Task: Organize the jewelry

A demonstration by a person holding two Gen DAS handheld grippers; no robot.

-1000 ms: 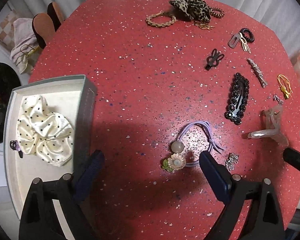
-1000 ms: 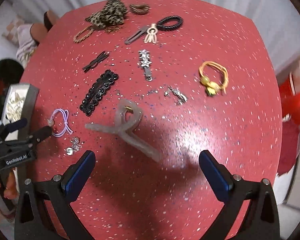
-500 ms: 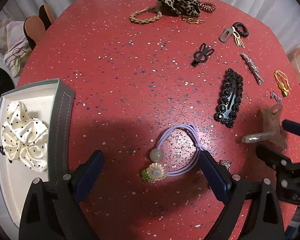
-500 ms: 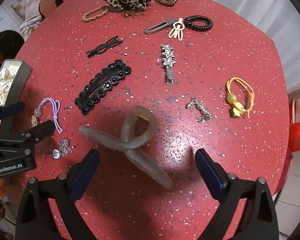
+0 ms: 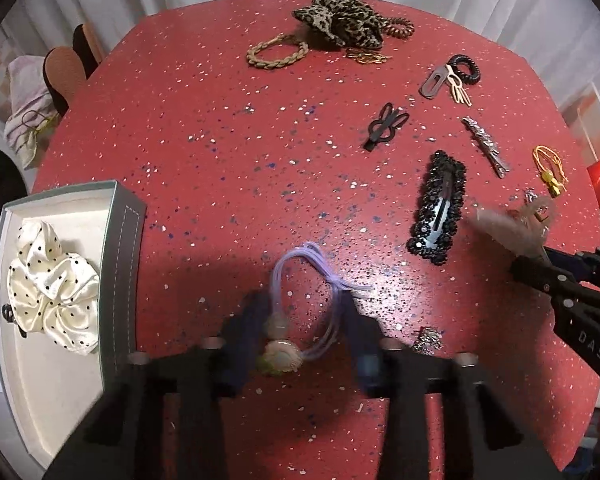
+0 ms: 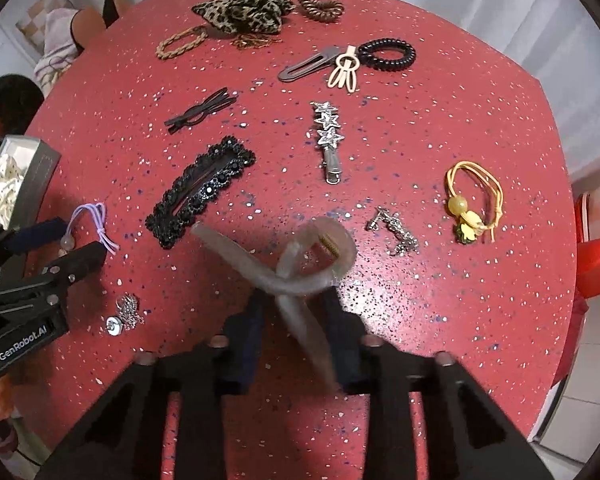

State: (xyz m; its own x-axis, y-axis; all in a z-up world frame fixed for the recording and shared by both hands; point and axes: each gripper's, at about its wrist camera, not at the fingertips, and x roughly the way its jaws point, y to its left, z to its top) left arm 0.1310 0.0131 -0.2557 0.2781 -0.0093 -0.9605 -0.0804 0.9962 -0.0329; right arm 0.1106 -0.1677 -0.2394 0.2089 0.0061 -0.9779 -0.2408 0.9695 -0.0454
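My left gripper (image 5: 300, 340) has its blurred fingers closed in around a lilac hair tie (image 5: 300, 280) with a bead and a flower charm on the red table (image 5: 220, 140). My right gripper (image 6: 296, 332) is closed on a translucent grey claw clip (image 6: 296, 264), also seen in the left wrist view (image 5: 516, 228). A grey box (image 5: 120, 260) at the left holds a white dotted scrunchie (image 5: 52, 284).
Spread over the table: a black beaded clip (image 6: 200, 192), star clip (image 6: 328, 136), yellow hair tie (image 6: 476, 200), small silver pieces (image 6: 126, 312), black coil tie (image 6: 388, 54), leopard scrunchie (image 6: 248, 8), braided band (image 6: 180, 44). A red object (image 6: 596, 260) lies past the right edge.
Both grippers have gone from wide open to closed: the left around the lilac hair tie, the right on the grey claw clip.
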